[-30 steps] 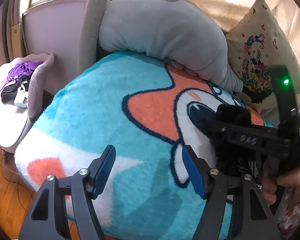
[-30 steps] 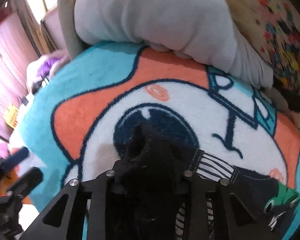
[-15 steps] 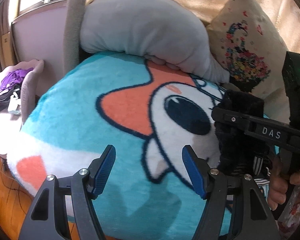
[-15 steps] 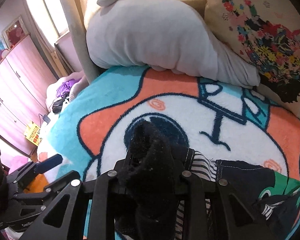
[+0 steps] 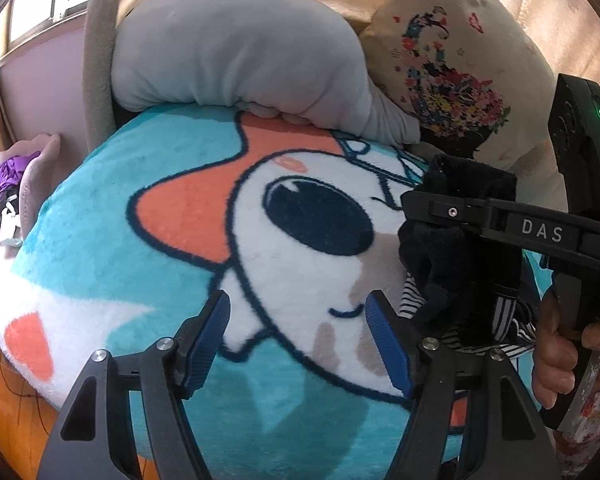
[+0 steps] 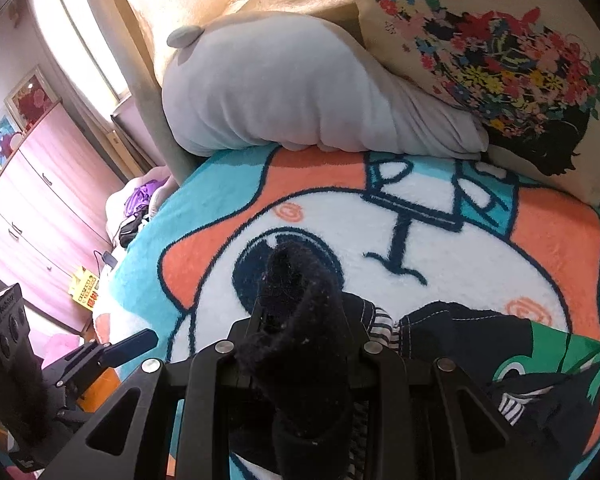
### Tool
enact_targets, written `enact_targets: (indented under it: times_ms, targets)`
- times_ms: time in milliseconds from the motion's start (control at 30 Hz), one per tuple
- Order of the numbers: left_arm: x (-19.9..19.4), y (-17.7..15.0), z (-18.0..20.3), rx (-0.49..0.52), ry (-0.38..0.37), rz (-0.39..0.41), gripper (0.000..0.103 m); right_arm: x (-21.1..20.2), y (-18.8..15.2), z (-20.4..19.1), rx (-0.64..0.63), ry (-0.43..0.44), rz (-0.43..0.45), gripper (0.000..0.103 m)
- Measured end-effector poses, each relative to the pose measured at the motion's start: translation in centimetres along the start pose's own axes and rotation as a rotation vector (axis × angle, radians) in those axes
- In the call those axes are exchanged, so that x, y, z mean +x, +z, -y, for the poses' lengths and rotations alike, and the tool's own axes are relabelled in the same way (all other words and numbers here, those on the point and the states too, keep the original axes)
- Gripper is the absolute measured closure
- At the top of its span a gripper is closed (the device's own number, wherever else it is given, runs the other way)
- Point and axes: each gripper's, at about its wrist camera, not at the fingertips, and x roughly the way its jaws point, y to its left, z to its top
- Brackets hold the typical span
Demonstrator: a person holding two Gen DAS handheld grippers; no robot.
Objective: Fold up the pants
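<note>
Pants [image 6: 300, 320]: dark bunch pinched in my right gripper [image 6: 296, 344], lifted off blanket [image 6: 480, 248], loose end poking up past the fingers, toward top of frame; long axis unclear, too crumpled. Striped part trails low right onto blanket. My left gripper [image 5: 298, 332] spread wide, holding nothing, over blanket at lower centre. Grey plush [image 5: 236, 52] and flowered pillow [image 5: 452, 64] along top.

Daylight enters from the window [image 6: 88, 40], blown out white, upper left of the grey plush pillow [image 6: 284, 84]. Blanket [image 5: 180, 240] evenly lit and sharp, soft shadows below the pillow. Strong fisheye bending with dark vignette at corners. Slight edge blur.
</note>
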Motion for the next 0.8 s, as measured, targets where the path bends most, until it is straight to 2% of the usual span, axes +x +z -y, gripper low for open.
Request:
enact_targets:
  times_ms: [200,400,567,700,800]
  targets:
    - [0.3,0.1,1.0,0.013,-0.020,-0.013,0.034,-0.2,0.0,1.0,0.038,0.044,0.001,0.075]
    - [1.5,0.0,2.3,0.001,-0.118,-0.063,0.034,-0.6,0.0,1.7,0.062,0.070,0.006,0.075]
    - [2.8,-0.5,4.2,0.034,-0.156,-0.064,0.034,-0.9,0.0,2.5,0.093,0.092,0.007,0.075]
    - [4.0,-0.9,5.0,0.024,-0.188,-0.097,0.034,-1.2,0.1,3.2,0.128,0.109,0.006,0.075]
    - [3.7,-0.8,5.0,0.018,-0.201,-0.085,0.034,-1.2,0.0,3.7,0.150,0.121,0.000,0.075]
